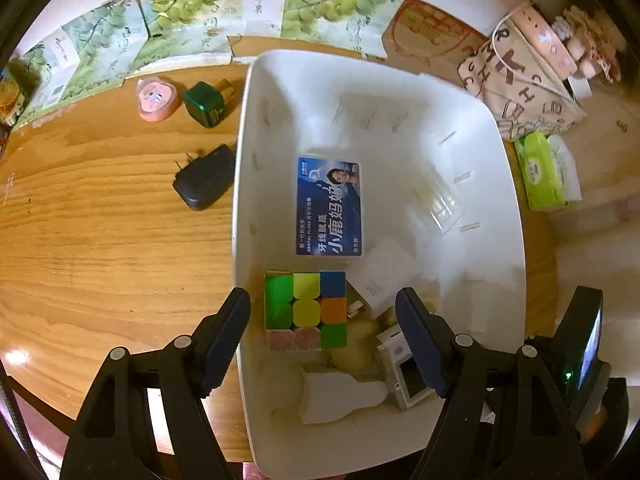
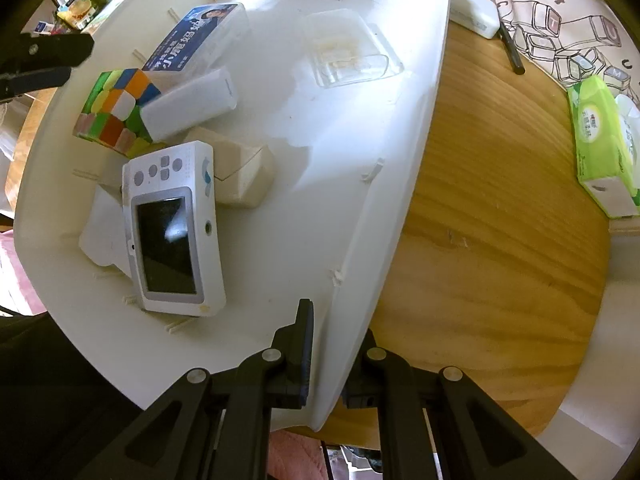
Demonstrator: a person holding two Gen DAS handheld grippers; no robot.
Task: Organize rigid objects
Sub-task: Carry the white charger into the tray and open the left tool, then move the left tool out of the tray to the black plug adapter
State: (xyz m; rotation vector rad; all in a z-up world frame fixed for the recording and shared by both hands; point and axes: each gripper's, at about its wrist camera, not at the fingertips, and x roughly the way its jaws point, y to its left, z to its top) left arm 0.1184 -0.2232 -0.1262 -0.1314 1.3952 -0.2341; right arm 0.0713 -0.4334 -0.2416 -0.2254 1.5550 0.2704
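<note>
Left wrist view: left claw (image 1: pixel 324 336) stands wide over the multicoloured puzzle cube (image 1: pixel 305 310) lying inside the white plastic bin (image 1: pixel 240 200) — gripping nothing. Right claw (image 2: pixel 332 354) pinches the bin's wall. Withdraw straight up — then target the black plug adapter (image 1: pixel 205 178) on the worktop (image 1: pixel 100 240).

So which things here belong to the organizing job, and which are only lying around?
Job: white bin; inside it cube, floss box, camera; on the table black charger, green box, pink case.
Lying about: tissue pack, printed bag.
</note>
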